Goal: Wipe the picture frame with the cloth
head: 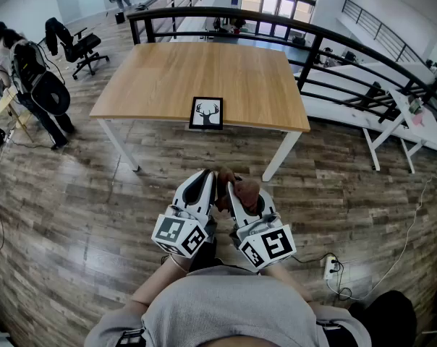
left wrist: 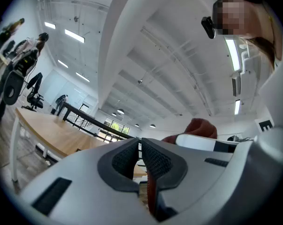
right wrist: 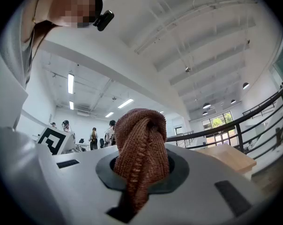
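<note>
A black picture frame (head: pixel 206 113) with a white deer-head print lies flat near the front edge of a wooden table (head: pixel 168 71). Both grippers hang side by side in front of my body, well short of the table. My right gripper (head: pixel 236 184) is shut on a bunched brown knitted cloth (right wrist: pixel 140 149), which sticks up between its jaws; the cloth (head: pixel 245 189) also shows in the head view. My left gripper (head: pixel 208 181) is shut with nothing between its dark pads (left wrist: pixel 120 157). In the left gripper view the cloth (left wrist: pixel 200 126) peeks from behind the right gripper.
The table stands on a wood-plank floor, with a black railing (head: pixel 305 31) behind it. A white table (head: pixel 392 118) is at the right, office chairs (head: pixel 77 45) and people at the far left. A power strip with cables (head: pixel 331 267) lies on the floor at my right.
</note>
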The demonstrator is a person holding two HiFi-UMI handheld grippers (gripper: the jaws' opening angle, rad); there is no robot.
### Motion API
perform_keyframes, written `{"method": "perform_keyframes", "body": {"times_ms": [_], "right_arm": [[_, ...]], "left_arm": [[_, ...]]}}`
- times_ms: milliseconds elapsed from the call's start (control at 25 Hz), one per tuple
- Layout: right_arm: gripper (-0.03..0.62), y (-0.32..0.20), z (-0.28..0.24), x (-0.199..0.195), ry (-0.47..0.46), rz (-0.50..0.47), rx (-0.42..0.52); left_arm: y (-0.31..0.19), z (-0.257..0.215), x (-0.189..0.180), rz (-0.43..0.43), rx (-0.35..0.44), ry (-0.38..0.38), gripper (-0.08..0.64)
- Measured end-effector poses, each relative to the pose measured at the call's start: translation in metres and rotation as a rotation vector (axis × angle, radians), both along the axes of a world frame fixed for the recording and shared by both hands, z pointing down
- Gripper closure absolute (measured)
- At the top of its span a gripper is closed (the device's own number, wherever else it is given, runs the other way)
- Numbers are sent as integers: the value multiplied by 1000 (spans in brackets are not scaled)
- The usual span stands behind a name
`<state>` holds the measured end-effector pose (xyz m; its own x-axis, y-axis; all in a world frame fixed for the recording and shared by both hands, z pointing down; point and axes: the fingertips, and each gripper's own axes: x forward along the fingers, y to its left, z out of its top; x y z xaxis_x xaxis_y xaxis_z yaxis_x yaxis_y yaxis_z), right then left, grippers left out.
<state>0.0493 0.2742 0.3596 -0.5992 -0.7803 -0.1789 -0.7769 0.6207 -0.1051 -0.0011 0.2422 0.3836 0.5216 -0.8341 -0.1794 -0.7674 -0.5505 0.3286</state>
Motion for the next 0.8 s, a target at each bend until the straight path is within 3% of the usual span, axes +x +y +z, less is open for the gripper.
{"method": "perform_keyframes", "body": {"times_ms": [520,800], "right_arm": [[546,-58,9,1,-10,-15,-14],[546,-136,15,-5,4,5,-29]], "left_arm": [[-57,18,-1,-47,-37,-33,549],[-134,19,-8,-28,-28,-44,549]]}}
